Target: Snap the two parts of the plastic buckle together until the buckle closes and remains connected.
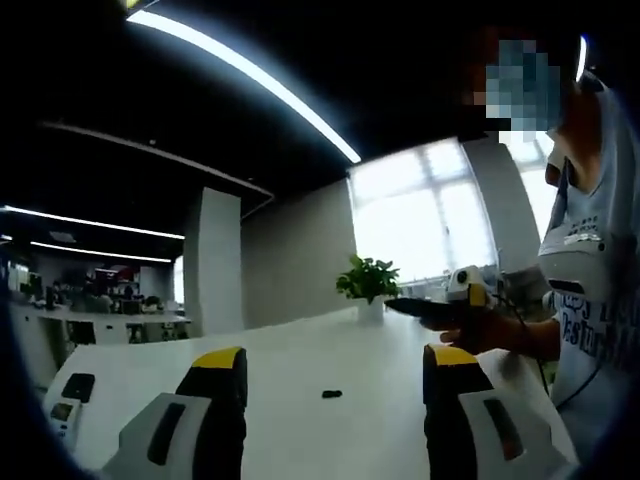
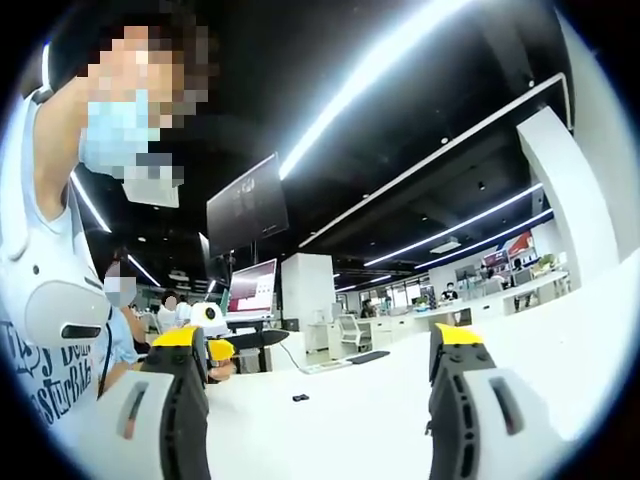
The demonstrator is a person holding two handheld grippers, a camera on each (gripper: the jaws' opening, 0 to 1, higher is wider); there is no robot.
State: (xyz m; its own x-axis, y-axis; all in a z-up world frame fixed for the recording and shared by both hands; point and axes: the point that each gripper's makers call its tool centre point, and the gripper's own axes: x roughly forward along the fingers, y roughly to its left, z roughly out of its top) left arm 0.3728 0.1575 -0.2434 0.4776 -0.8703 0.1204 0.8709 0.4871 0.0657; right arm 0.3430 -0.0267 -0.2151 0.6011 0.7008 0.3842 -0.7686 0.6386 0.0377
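Both grippers are held above a white table (image 1: 300, 350) with jaws spread wide and nothing between them: the left gripper (image 1: 335, 375) and the right gripper (image 2: 320, 360). A small dark buckle piece (image 1: 332, 394) lies alone on the table beyond them. Farther back stand a potted plant (image 1: 367, 282) and a person (image 1: 590, 250).

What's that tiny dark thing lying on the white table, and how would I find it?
Start at the big white table and look to its middle, in front of the potted plant. The small black piece lies there alone on bare tabletop, the one dark speck between the left tongs.
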